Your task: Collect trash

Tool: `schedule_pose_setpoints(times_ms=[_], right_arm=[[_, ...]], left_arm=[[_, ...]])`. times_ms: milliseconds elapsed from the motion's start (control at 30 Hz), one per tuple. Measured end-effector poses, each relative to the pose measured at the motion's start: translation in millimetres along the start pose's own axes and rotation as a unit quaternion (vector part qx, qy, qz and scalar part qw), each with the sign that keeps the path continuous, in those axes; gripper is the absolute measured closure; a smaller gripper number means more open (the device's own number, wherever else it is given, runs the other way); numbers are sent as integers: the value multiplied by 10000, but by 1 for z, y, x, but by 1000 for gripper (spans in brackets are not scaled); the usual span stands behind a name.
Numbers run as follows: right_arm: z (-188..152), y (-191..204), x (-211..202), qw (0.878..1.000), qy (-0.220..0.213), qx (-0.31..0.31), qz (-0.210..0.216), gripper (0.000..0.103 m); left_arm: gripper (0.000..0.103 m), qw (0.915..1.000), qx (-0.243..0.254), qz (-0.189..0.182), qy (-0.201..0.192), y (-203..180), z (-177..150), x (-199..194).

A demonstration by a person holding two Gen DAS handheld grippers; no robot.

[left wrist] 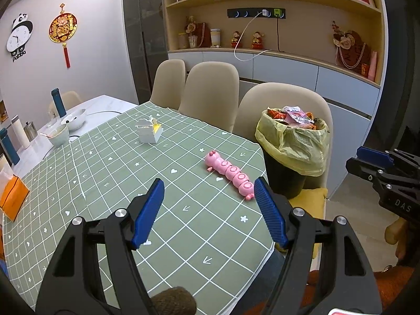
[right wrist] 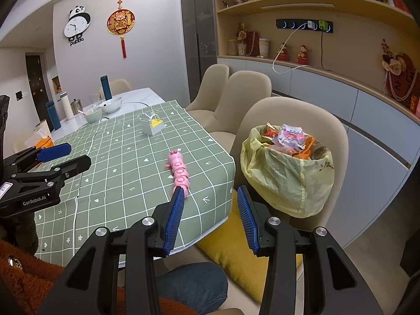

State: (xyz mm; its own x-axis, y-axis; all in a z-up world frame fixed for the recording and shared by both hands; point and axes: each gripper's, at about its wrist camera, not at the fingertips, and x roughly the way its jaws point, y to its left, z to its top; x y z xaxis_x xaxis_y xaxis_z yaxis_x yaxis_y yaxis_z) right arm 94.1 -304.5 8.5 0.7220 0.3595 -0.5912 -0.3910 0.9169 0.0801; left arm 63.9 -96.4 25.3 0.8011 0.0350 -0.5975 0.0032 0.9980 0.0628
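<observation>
A black bin [left wrist: 284, 173] lined with a yellow bag [left wrist: 296, 144] stands on a chair seat right of the table, full of wrappers [left wrist: 296, 116]; it also shows in the right wrist view [right wrist: 286, 173]. My left gripper [left wrist: 208, 194] is open and empty above the green checked tablecloth [left wrist: 126, 173]. My right gripper [right wrist: 210, 197] is open and empty, held over the table's right edge, left of the bin. A pink caterpillar toy [left wrist: 232, 174] lies on the cloth near the edge, seen also in the right wrist view [right wrist: 179, 173].
A small white box [left wrist: 148, 131] sits farther back on the cloth. Bowls [left wrist: 74, 120], bottles [left wrist: 58, 102] and an orange tissue pack [left wrist: 13, 197] stand at the table's left end. Beige chairs [left wrist: 210, 92] line the far side. A yellow cushion [right wrist: 236, 252] lies on the near chair.
</observation>
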Motion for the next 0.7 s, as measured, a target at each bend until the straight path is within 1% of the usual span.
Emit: schedule_pose_setpoints(times_ms=[367, 700], right_arm=[[1, 1, 1, 10000, -30, 62, -45, 63], [7, 5, 5, 9999, -49, 125, -35, 63]], left_arm=[[36, 10000, 5, -50, 16, 6, 2, 5], [36, 10000, 12, 3, 15, 14, 7, 9]])
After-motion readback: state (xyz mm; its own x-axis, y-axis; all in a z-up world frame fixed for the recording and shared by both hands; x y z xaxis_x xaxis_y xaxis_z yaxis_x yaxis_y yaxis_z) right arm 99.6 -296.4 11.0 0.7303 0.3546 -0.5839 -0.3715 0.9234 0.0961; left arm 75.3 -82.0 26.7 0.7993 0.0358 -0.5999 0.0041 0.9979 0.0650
